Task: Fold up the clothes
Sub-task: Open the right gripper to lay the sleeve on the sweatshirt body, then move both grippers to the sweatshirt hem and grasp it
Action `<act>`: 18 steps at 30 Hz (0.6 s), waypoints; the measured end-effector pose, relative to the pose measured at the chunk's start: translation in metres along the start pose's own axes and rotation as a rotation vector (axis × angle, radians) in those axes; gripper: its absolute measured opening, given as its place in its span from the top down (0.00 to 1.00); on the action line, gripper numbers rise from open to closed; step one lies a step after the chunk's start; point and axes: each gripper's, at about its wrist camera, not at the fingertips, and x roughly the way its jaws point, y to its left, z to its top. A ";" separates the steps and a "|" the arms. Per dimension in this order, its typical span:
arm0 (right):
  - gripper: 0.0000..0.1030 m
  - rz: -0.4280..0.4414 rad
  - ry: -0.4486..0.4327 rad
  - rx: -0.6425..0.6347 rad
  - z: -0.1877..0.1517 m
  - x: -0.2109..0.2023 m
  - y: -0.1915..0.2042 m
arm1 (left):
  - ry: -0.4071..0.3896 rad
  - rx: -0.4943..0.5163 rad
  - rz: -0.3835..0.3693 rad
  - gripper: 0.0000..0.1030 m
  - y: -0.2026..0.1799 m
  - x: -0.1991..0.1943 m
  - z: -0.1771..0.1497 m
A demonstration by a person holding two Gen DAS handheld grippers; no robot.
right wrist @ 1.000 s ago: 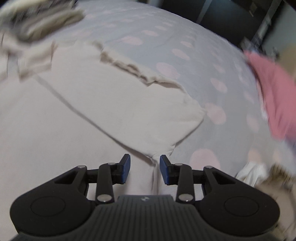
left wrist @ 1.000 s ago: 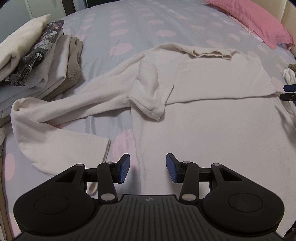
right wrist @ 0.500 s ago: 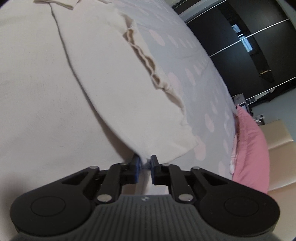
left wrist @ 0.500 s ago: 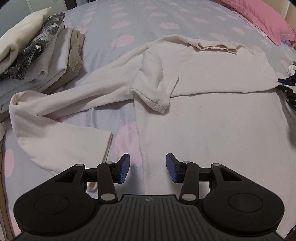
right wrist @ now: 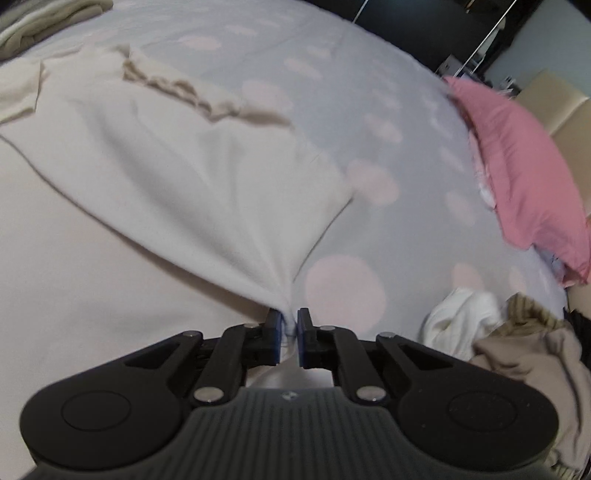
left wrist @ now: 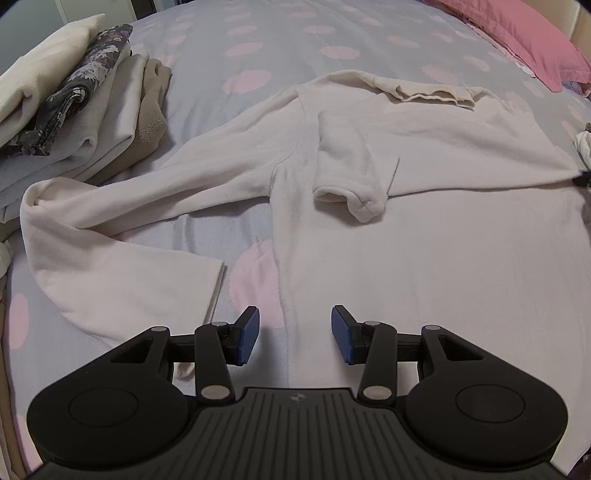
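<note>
My right gripper (right wrist: 287, 334) pinches the folded edge of the cream long-sleeved fleece top (left wrist: 424, 229), spread on the polka-dot bed (left wrist: 288, 40). My left gripper (left wrist: 294, 334) hovers released above its near side.

Grey bed (left wrist: 295, 33) with pink dots — cream sweater (left wrist: 424, 236), folded clothes stack (left wrist: 74, 107), pink pillow (left wrist: 524, 40)

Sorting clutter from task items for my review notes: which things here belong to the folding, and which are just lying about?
In the job: cream sweater; right tongs pinching its edge; left tongs, open above it.

Lying about: stack of folded clothes; pink pillow; crumpled clothes; polka-dot bedsheet.
</note>
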 end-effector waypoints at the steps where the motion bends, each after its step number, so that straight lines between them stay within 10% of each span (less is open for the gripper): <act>1: 0.89 0.011 -0.001 0.008 -0.002 -0.002 0.001 | -0.004 -0.003 -0.003 0.60 0.000 -0.001 0.000; 18: 0.71 0.211 -0.007 0.393 0.051 -0.022 -0.088 | 0.004 -0.121 -0.101 0.60 0.014 0.003 0.035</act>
